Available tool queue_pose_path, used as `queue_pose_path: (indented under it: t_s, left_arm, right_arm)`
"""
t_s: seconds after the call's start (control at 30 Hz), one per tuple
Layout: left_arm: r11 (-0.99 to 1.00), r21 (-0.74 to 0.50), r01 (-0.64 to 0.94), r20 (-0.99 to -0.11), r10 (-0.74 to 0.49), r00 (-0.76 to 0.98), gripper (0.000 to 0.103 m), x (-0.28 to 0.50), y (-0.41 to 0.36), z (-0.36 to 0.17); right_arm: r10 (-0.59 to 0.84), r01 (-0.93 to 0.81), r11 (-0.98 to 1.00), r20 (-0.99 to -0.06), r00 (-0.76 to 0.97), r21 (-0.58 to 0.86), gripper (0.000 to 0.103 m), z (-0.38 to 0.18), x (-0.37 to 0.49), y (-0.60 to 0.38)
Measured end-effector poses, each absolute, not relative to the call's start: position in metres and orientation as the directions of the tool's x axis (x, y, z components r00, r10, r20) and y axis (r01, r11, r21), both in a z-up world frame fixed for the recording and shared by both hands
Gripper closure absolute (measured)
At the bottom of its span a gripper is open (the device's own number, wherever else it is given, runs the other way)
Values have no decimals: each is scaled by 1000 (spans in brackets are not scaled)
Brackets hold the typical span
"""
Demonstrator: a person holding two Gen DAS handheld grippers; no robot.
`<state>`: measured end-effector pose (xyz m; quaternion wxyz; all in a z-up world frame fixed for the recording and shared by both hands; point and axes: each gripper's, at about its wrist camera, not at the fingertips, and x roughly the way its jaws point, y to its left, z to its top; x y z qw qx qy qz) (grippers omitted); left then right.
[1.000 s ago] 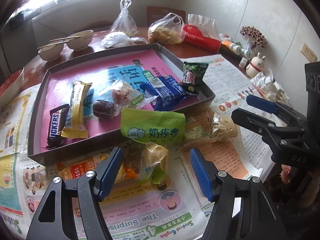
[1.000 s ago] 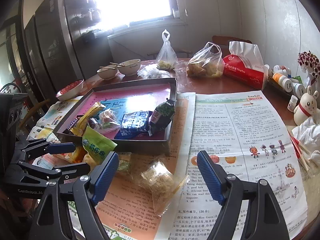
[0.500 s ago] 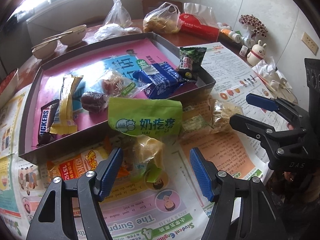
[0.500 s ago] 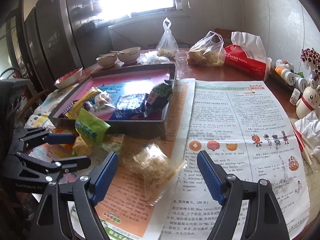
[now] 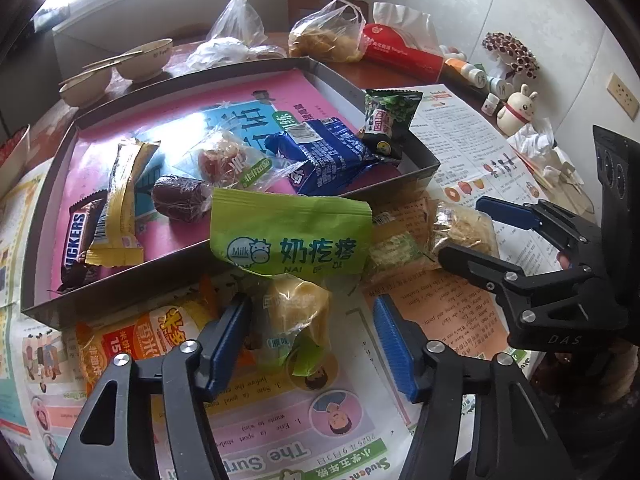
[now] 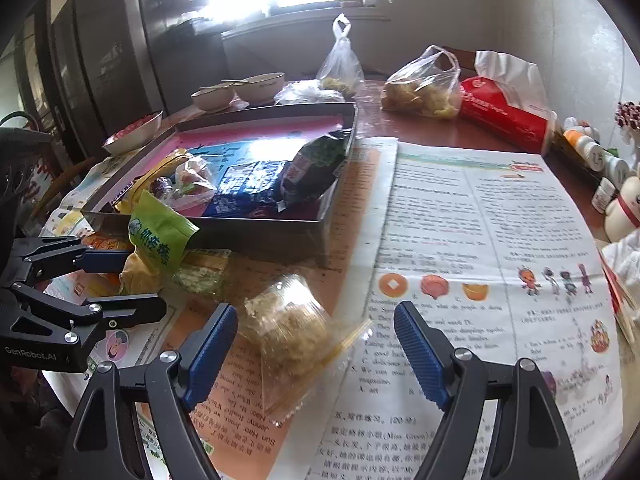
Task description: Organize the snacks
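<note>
Both grippers spread wide beside the tray (image 5: pixel 420 160)

My left gripper (image 5: pixel 312 332) straddled the yellow snack (image 5: pixel 298 304) below it; my right gripper (image 6: pixel 316 340) bracketed the clear packet (image 6: pixel 288 320), neither gripping.

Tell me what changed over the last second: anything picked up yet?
Nothing picked up. Both open grippers moved in: the left gripper now straddles the yellow snack pouch, the right gripper the clear noodle-snack bag. Snacks in the tray stayed put.
</note>
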<state>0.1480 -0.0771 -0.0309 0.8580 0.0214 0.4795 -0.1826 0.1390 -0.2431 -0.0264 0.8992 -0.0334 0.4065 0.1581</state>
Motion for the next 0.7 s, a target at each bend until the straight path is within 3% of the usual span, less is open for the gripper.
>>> queue_pose_path:
  t_s: [0.2, 0.37, 0.5, 0.7]
  left_arm:
    - [931, -153, 331, -833, -302, 463, 46, 150, -76, -34]
    - [933, -155, 325, -831, -301, 468, 48, 152, -76, -34]
    - [935, -145, 324, -831, -293, 473, 51, 152, -77, -34]
    - [933, -188, 307, -827, -319, 463, 65, 153, -70, -34]
  right_arm:
    - [253, -334, 941, -756, 604, 48, 23, -35, 143, -237]
    - [248, -349, 937, -744, 620, 21, 39, -35, 138, -233]
    - [244, -331, 943, -741, 625, 30, 41, -34, 138, -237]
    - [251, -284, 956, -715, 653, 76, 43, -24, 137, -252]
